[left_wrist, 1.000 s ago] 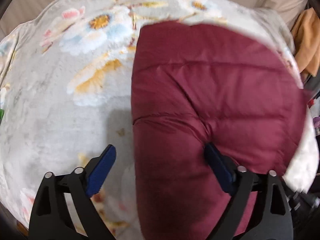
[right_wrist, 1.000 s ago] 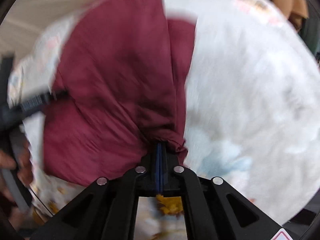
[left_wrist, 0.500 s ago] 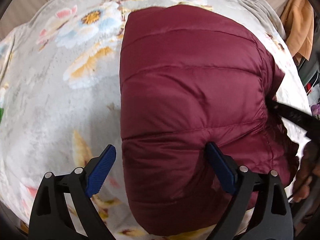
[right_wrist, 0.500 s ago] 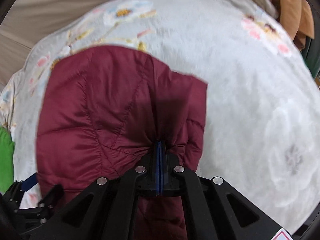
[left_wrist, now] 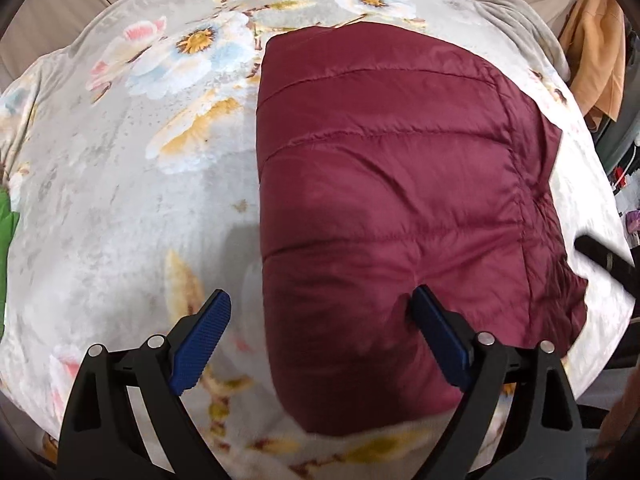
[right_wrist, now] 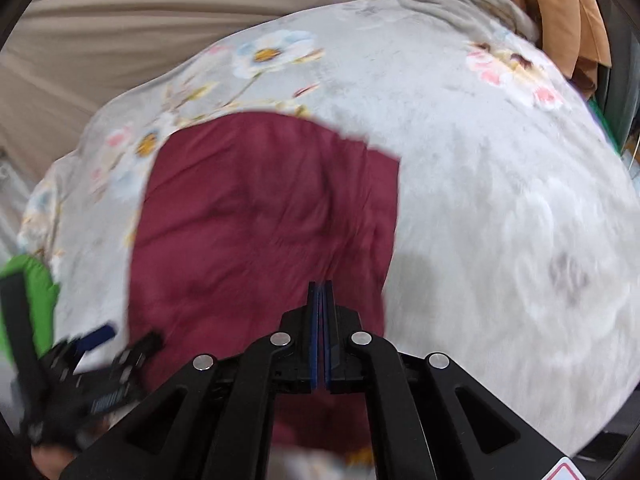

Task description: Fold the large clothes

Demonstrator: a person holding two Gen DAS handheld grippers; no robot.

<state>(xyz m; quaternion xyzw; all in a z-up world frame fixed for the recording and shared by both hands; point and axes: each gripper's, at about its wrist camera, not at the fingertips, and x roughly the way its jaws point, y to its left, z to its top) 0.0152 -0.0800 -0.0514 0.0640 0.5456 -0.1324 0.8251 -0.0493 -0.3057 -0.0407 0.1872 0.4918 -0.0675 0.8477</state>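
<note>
Left wrist view: my left gripper (left_wrist: 320, 340) is spread wide, straddling the left edge of the folded maroon quilted puffer jacket (left_wrist: 400, 200) on the grey floral fleece blanket (left_wrist: 120, 200).
Right gripper (right_wrist: 320, 292): clenched, seemingly empty, above the jacket.
Advice: I'd press the fold flat, squaring edges.

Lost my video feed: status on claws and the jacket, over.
Left claw open, one finger pressing maroon jacket. Right claw shut, empty. Jacket folded on floral blanket. Nothing obstructing.
</note>
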